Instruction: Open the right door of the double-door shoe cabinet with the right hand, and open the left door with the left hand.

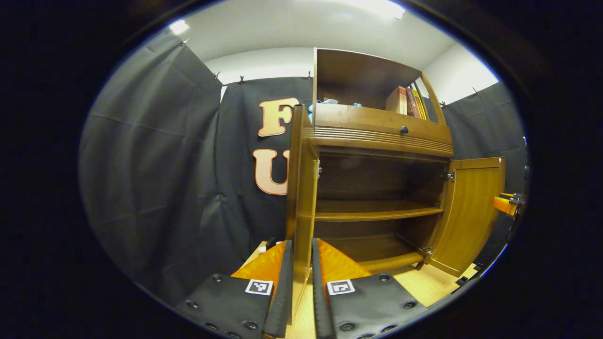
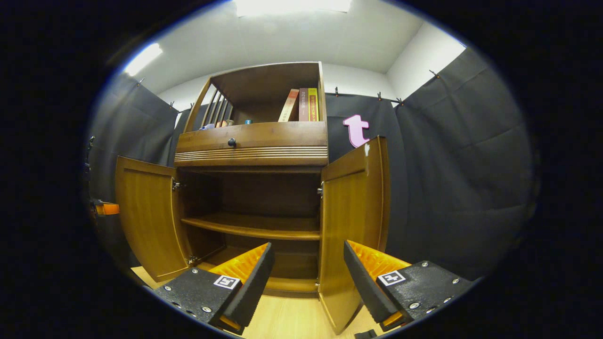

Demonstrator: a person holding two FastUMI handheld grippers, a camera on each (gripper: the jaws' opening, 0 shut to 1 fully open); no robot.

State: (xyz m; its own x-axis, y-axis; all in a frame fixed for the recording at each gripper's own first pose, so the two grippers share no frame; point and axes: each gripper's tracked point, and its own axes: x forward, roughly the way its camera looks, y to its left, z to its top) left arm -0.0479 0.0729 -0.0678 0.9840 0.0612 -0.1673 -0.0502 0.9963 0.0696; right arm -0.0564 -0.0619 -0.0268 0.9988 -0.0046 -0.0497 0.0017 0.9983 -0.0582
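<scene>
Now both doors of the brown wooden shoe cabinet (image 2: pixel 254 141) stand open.
Left gripper (image 1: pixel 301 278) pinches the left door's (image 1: pixel 301 197) edge; right gripper (image 2: pixel 308 278) spread around the right door (image 2: pixel 353 212); books (image 2: pixel 301 104) above.

Left gripper (image 1: pixel 301 282) closed edge-on around left door (image 1: pixel 301 207) of shoe cabinet (image 1: pixel 381 141), one finger on each face; right door (image 1: pixel 471 212) swung wide open; bare inner shelf (image 1: pixel 372 212) in view; drawer with dark knob (image 1: pixel 403 129) above; books (image 1: pixel 407 101) upright in top compartment; pale wooden floor (image 1: pixel 424 287) below.
</scene>
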